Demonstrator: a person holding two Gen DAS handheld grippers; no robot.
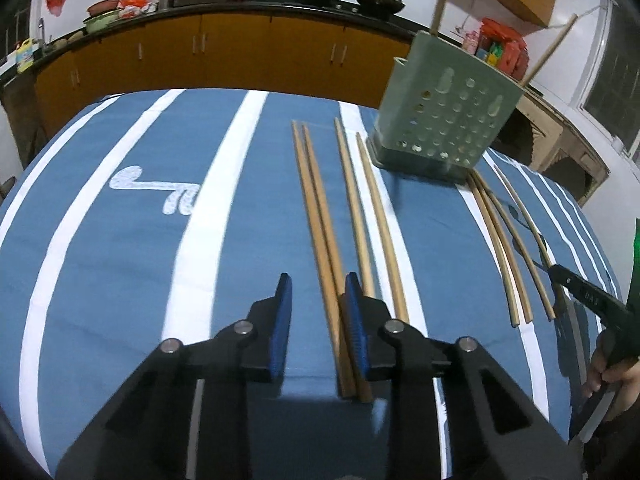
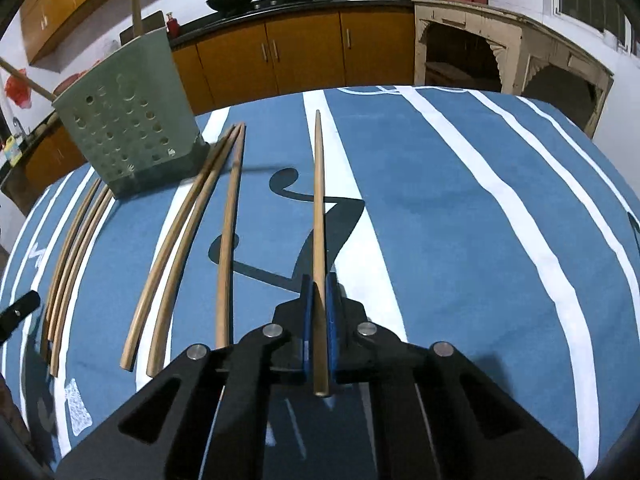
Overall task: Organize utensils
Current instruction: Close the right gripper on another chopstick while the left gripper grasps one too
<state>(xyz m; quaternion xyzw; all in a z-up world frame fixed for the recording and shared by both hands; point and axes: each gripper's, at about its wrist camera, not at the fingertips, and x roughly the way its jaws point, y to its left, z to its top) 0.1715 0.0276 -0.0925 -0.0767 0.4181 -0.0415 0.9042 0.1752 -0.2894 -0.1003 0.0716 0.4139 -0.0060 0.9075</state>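
**Chopsticks laid out by the holder, one in my right tongs**

Chopsticks lie in loose pairs on the blue tablecloth (image 2: 460, 200) with its white stripes, all pointing roughly away from me. My green perforated utensil holder (image 1: 444, 116) stands on the cloth at the far end of them, with two sticks already leaning out of its top.

My left gripper (image 1: 316, 304) is spread wide, holding nothing; the nearest pair of chopsticks (image 1: 320, 220) runs between its blue pads, close to the right one.

My right gripper (image 2: 319, 312) is closed tight on a single chopstick (image 2: 319, 200), which points straight ahead from the pads. To its left, three loose chopsticks (image 2: 192, 232) rest on the cloth, near the holder's base.
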